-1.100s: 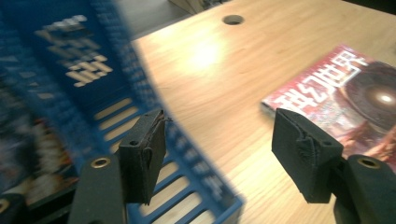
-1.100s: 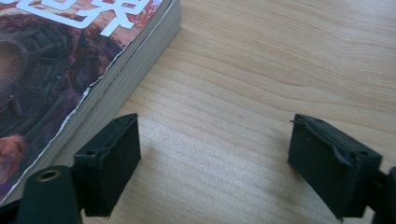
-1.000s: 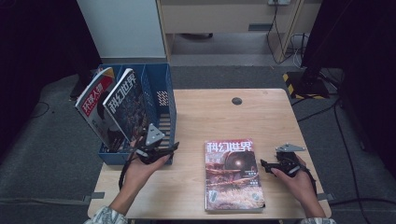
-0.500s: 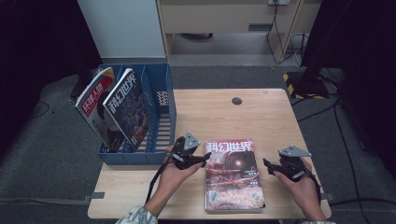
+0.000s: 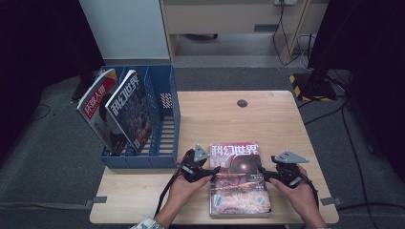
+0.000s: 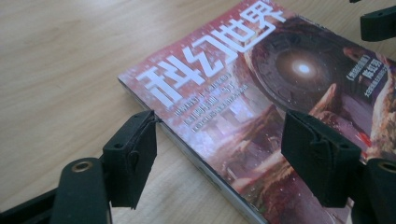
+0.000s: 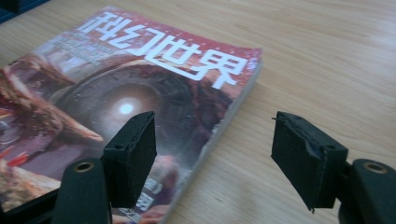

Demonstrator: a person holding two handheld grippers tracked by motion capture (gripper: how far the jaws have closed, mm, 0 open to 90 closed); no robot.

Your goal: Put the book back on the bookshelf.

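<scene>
- We are looking down at a science-fiction magazine (image 5: 238,177) lying flat, cover up, on the near half of the wooden table (image 5: 267,119), its white title running along the far edge.
- We are holding the left gripper (image 5: 213,171) at the magazine's left edge, about midway along the spine side, with its jaws pointing right toward the cover.
- In the left gripper view we are seeing those jaws spread wide, straddling the edge: one pad is sitting over the bare wood just beside the spine and the other is hovering over the red cover art. Nothing is being pinched between them.
- We are holding the right gripper (image 5: 265,174) at the magazine's right edge, opposite the left one, jaws pointing left.
- In the right gripper view its jaws are also standing apart, one pad over the cover near the glowing disc and the other over the table just off the page edge; we cannot tell whether either pad is touching the paper.
- So the magazine is lying between the two grippers, each one bracketing one long side.
- A blue file rack (image 5: 165,124) is standing at the table's left edge, well apart from the grippers, with two more magazines (image 5: 117,112) leaning in its left compartments.
</scene>
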